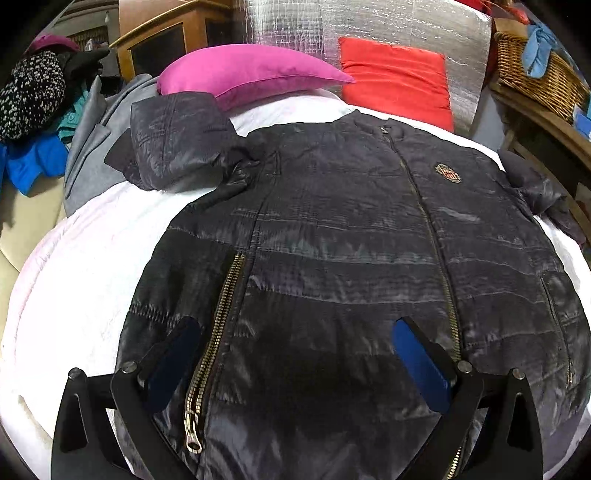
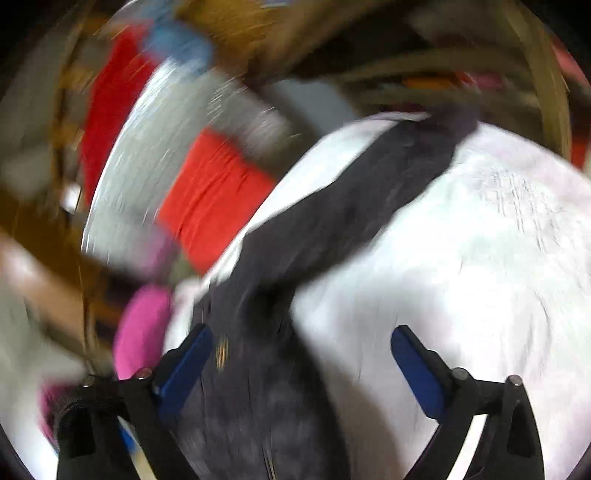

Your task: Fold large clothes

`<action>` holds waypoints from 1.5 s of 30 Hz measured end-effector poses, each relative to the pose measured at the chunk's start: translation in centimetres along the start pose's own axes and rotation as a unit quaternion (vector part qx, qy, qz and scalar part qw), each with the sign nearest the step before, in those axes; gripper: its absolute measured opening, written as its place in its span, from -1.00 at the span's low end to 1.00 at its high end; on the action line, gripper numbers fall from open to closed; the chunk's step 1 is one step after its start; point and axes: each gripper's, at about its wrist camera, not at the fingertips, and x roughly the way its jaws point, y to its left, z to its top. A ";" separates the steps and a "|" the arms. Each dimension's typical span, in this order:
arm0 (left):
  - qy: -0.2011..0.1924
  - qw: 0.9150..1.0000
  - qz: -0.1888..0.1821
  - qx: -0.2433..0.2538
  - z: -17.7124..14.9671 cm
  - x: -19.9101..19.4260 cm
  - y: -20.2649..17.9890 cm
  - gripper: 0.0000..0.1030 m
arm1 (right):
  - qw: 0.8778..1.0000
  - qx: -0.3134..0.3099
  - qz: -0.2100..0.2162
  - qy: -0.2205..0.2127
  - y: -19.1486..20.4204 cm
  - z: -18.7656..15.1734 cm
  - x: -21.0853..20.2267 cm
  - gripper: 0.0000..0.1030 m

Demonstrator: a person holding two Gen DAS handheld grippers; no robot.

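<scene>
A dark quilted jacket (image 1: 351, 229) lies front up on the white bedcover (image 1: 92, 266), zipped, with a small crest on the chest and one sleeve bent at the upper left. My left gripper (image 1: 295, 328) hovers open over the jacket's lower hem, its blue pads on either side of a pocket zip, gripping nothing. The right wrist view is tilted and badly blurred. It shows the jacket's other sleeve (image 2: 351, 206) stretched across the bedcover (image 2: 480, 258). My right gripper (image 2: 301, 336) stands open over the sleeve's near end, with the dark cloth by its left pad and not pinched.
A magenta pillow (image 1: 243, 74) and a red cushion (image 1: 395, 77) lie at the head of the bed against a silver quilted panel (image 1: 369, 22). A grey garment and a heap of clothes (image 1: 33, 118) sit left. A wicker basket (image 1: 532, 70) on a wooden frame stands right.
</scene>
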 end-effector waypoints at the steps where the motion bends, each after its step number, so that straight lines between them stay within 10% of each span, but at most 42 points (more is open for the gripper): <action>1: -0.002 1.000 0.000 -0.001 0.1 0.2 0.2 1.00 | 1.000 0.025 -0.003 -0.005 -0.9 1.5 0.9 0.71; 9: -0.016 1.000 0.003 -0.012 0.5 1.7 2.3 1.00 | 0.994 0.100 -0.045 -0.020 -3.6 7.9 6.4 0.54; 14: -0.002 1.000 0.004 -0.023 0.1 3.5 3.6 1.00 | 0.994 0.062 -0.095 -0.004 -2.6 9.2 8.6 -0.54; 20: -0.003 1.000 -0.004 -0.031 -0.5 3.8 4.0 1.00 | 0.987 -0.131 -0.087 -0.046 10.6 8.3 6.2 -0.63; 27: -0.010 0.999 -0.013 -0.049 -0.6 2.1 4.9 1.00 | 0.927 -0.372 0.014 -0.042 29.7 -4.6 5.1 -0.64; 32: -0.030 0.998 -0.004 -0.054 -0.3 -0.2 6.1 1.00 | 0.891 -0.451 0.022 0.041 31.8 -16.0 10.0 -0.36; 34: -0.036 0.998 0.002 -0.055 -0.2 -1.1 6.8 1.00 | 0.886 -0.452 0.008 0.105 30.1 -19.0 13.4 0.75; 38: -0.044 0.998 0.011 -0.052 0.2 -2.1 7.4 1.00 | 0.902 -0.398 0.005 0.167 25.6 -21.1 15.9 0.79; 45: -0.063 0.998 0.014 -0.009 3.6 -2.5 4.8 1.00 | 0.947 -0.287 0.078 0.117 19.9 -16.0 9.7 0.79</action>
